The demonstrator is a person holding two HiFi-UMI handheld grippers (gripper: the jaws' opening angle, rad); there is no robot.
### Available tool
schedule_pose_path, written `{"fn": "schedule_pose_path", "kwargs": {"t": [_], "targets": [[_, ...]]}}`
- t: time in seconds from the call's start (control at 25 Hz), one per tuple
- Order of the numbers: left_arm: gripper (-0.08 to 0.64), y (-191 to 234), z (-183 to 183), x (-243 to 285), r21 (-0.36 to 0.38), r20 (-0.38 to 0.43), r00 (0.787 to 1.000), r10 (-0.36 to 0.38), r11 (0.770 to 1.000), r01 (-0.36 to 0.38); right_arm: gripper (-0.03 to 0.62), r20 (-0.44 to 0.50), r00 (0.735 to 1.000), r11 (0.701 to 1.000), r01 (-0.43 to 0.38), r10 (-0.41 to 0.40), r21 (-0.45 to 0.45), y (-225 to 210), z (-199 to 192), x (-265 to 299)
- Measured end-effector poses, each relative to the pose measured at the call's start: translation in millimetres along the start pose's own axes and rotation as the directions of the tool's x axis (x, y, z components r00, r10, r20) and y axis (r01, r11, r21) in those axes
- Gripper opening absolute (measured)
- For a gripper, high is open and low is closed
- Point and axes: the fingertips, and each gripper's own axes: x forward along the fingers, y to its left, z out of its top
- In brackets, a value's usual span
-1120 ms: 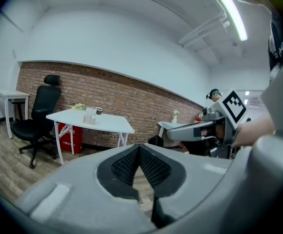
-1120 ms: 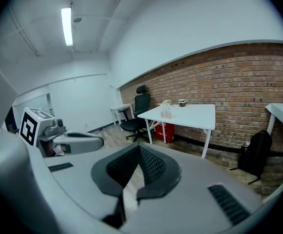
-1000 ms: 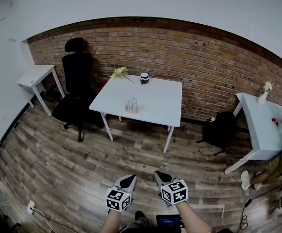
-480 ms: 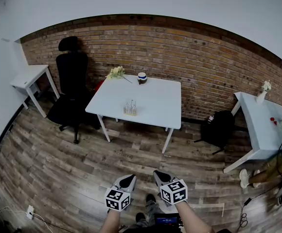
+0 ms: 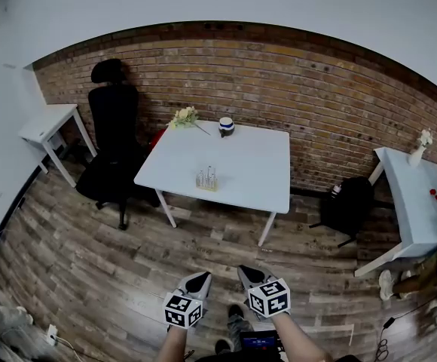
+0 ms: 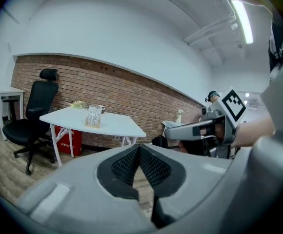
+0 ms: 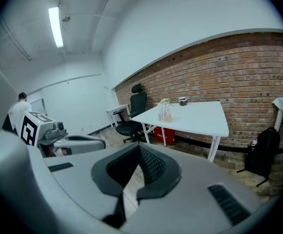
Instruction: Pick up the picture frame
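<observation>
My left gripper [image 5: 198, 278] and right gripper [image 5: 250, 274] sit side by side at the bottom centre of the head view, apart from each other. Both point toward the top of the frame. In each gripper's own view the dark ribbed pads are pressed together at the tips, with nothing between them, for the left [image 6: 139, 150] and the right [image 7: 140, 149] alike. Below them lies only the wood plank floor [image 5: 90, 255].

Well beyond the tips, in the middle of the frame, stands a white table [image 5: 249, 164] against the brick wall [image 5: 316, 89]. The picture frame [image 5: 206, 179] stands upright near the table's front edge, left of its centre; it is too small for me to read any detail. At the table's far edge are a bunch of flowers [image 5: 184, 116] and a small cup [image 5: 226, 126]. A black office chair [image 5: 113, 138] stands just left of the table, and a black backpack [image 5: 348, 204] sits on the floor to its right.
</observation>
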Motion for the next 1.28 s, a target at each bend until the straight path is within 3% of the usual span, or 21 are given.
{"fn": "schedule_pose_path", "kwargs": {"t": [0.64, 0.96, 1.28], "targets": [[0.011, 59, 62, 112, 0.022, -0.01, 0.999, 0.053, 0.998, -0.053, 0.009, 0.004, 0.999, 0.999, -0.053, 0.053, 0.009, -98, 72, 83], [0.011, 83, 64, 128, -0.002, -0.027, 0.993, 0.118, 0.993, -0.118, 0.009, -0.021, 0.995, 0.995, -0.095, 0.095, 0.019, -115, 79, 110], [0.011, 112, 60, 146, -0.033, -0.039, 0.992, 0.124, 0.992, -0.125, 0.009, -0.051, 0.993, 0.994, -0.105, 0.106, 0.025, -123, 81, 144]]}}
